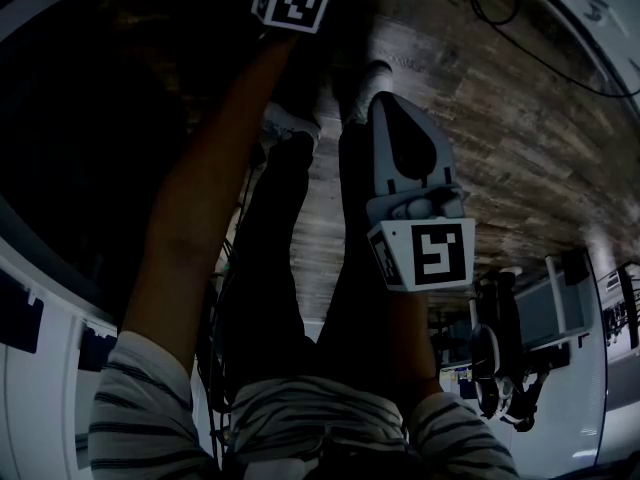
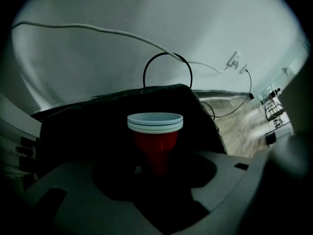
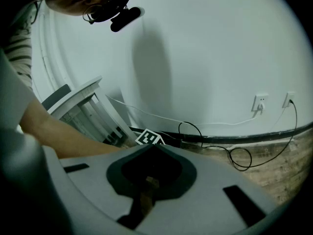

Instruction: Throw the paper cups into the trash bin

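Note:
A stack of red paper cups (image 2: 155, 142) with white rims stands upright between the grey jaws of my left gripper (image 2: 156, 173), which are shut on its lower part. Right behind and below the cups lies the black liner of the trash bin (image 2: 93, 119). In the head view only the left gripper's marker cube (image 1: 292, 3) shows at the top edge, above the dark bin (image 1: 90, 118); the cups are hidden there. My right gripper (image 1: 384, 103) hangs in the middle over the floor, its tips (image 3: 150, 147) together and nothing in it.
The person's legs (image 1: 300, 268) and shoes stand between the bin and the wooden floor (image 1: 520, 138). Cables (image 2: 166, 58) run along the white wall to sockets (image 3: 260, 102). A white rack (image 3: 83, 106) is at the left, dark equipment (image 1: 505, 363) at the lower right.

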The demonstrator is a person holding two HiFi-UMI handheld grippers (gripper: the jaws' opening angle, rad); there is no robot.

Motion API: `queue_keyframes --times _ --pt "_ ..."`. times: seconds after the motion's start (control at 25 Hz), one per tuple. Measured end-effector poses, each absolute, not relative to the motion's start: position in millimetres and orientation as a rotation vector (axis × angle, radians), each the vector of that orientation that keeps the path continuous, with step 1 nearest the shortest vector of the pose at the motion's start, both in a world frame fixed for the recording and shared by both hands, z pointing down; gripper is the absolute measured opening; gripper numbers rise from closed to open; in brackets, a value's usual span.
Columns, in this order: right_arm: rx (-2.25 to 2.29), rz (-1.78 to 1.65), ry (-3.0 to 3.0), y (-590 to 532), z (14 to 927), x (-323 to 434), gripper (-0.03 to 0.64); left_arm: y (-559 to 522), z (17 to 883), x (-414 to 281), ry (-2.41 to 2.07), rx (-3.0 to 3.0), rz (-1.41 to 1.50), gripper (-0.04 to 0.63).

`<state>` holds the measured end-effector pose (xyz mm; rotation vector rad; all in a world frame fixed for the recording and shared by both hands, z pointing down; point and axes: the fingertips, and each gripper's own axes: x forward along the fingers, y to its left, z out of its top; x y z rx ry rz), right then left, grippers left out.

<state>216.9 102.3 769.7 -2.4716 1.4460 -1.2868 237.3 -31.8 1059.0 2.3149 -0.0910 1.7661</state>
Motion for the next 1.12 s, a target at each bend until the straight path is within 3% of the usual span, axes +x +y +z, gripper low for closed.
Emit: queue_keyframes --times 1.12 --pt "-2.465 -1.279 1.447 111.8 767.5 224.0 0.018 -34.6 1061.4 233.6 -0.144 2.291 1.800 0.252"
